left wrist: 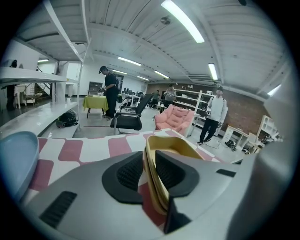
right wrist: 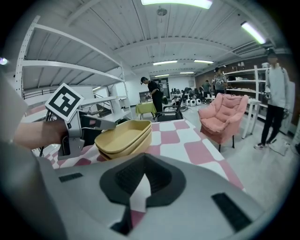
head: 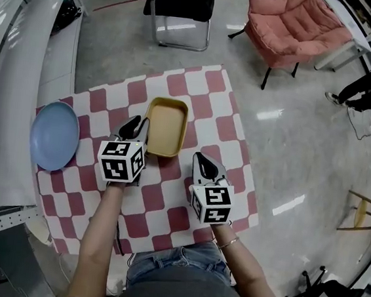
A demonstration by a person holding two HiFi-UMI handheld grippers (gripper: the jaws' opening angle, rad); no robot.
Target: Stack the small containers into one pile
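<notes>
Two yellow rectangular containers point(head: 166, 127) sit nested in one pile on the red-and-white checkered cloth point(head: 198, 90). In the right gripper view the pile point(right wrist: 125, 137) shows as two stacked tubs. My left gripper point(head: 136, 130) is at the pile's left rim. In the left gripper view that rim point(left wrist: 151, 164) stands between the jaws of the left gripper point(left wrist: 149, 174); the jaws look slightly apart from it, so it is open. My right gripper point(head: 202, 159) hovers right of the pile, apart from it, and in its own view the right gripper point(right wrist: 144, 163) is shut with nothing in it.
A blue plate point(head: 55, 135) lies at the cloth's left edge, close to my left gripper. A white shelf unit point(head: 10, 93) runs along the left. Beyond the table stand a black chair point(head: 180, 9) and a pink armchair point(head: 297, 24). People stand far off in the room.
</notes>
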